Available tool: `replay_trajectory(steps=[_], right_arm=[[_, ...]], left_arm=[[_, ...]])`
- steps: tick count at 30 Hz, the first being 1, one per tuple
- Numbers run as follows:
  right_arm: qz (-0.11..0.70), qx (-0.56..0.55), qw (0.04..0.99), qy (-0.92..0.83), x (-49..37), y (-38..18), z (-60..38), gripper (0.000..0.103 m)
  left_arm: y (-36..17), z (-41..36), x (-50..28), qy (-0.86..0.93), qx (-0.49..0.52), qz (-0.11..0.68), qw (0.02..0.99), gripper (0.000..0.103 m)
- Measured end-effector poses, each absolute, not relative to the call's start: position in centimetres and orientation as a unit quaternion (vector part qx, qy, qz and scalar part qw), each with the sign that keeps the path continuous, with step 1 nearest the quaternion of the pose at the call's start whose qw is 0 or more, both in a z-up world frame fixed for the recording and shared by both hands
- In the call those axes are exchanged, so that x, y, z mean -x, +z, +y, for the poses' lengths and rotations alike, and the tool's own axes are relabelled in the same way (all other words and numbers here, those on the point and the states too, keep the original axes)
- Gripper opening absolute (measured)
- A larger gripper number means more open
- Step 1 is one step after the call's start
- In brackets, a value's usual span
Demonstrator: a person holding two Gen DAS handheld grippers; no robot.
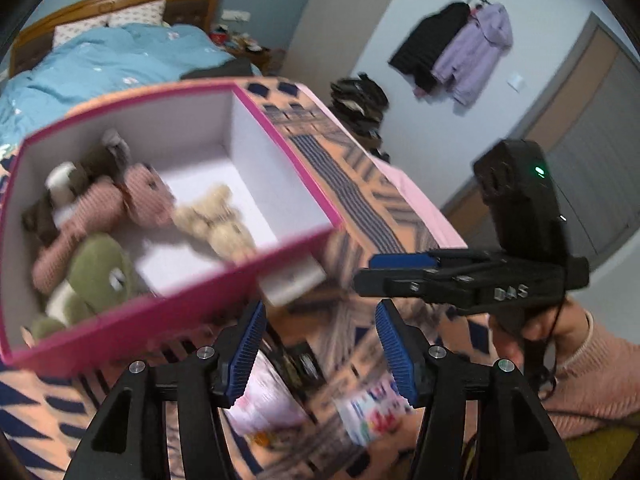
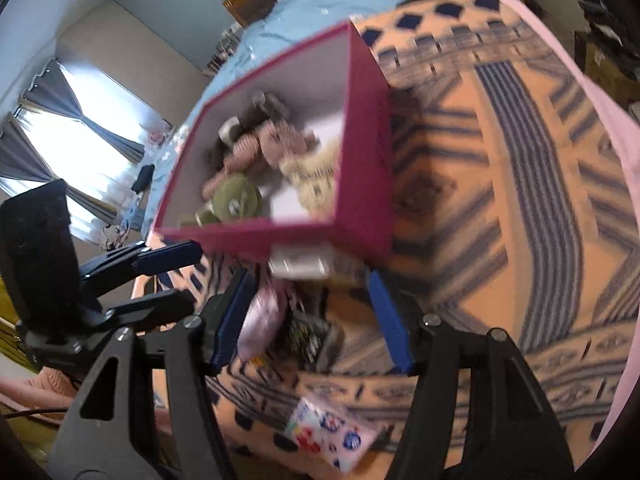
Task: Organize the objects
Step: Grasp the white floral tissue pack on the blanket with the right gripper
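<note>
The left tool [image 1: 320, 354] stands parted and empty above a patterned blanket [image 1: 352, 184]. A pink box [image 1: 176, 304] holds plush toys [image 1: 120, 216]. The right tool [image 1: 400, 276] reaches in beside it.

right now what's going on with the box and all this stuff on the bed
A person is tidying small things on a patterned blanket with a hand-held claw in each hand. The pink box already holds several plush toys. Both the left claw and the right claw are open and empty, hovering over the packets lying loose in front of the box. Nothing is being gripped at this moment.
</note>
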State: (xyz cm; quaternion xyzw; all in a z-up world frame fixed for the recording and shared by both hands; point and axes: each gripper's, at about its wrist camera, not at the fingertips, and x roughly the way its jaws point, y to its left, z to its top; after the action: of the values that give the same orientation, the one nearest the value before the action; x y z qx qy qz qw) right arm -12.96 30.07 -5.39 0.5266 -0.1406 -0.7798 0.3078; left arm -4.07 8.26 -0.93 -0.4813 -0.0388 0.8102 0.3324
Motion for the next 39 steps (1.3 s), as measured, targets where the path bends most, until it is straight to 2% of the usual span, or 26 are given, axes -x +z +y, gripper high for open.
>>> replay_trajectory(steps=[9, 24, 32, 39], right_arm=[[-0.149, -0.584, 0.293, -0.742, 9.6, -9.6, 31.6, 0.063], [-0.157, -0.627, 0.297, -0.703, 5.9, -12.1, 33.1, 0.063], [-0.165, -0.638, 0.309, -0.686, 4.8, -12.5, 33.9, 0.062], [-0.164, -0.634, 0.315, -0.687, 4.9, -12.2, 34.4, 0.055]], left_arm=[[-5.3, 10.8, 0.8, 0.759, 0.541, -0.020, 0.363, 0.058], [-9.6, 11.9, -0.7, 0.711, 0.599, -0.028, 0.367, 0.055], [-11.1, 13.3, -1.3, 0.681, 0.627, -0.016, 0.377, 0.036], [-11.1, 12.7, -1.1, 0.682, 0.629, -0.035, 0.373, 0.036]])
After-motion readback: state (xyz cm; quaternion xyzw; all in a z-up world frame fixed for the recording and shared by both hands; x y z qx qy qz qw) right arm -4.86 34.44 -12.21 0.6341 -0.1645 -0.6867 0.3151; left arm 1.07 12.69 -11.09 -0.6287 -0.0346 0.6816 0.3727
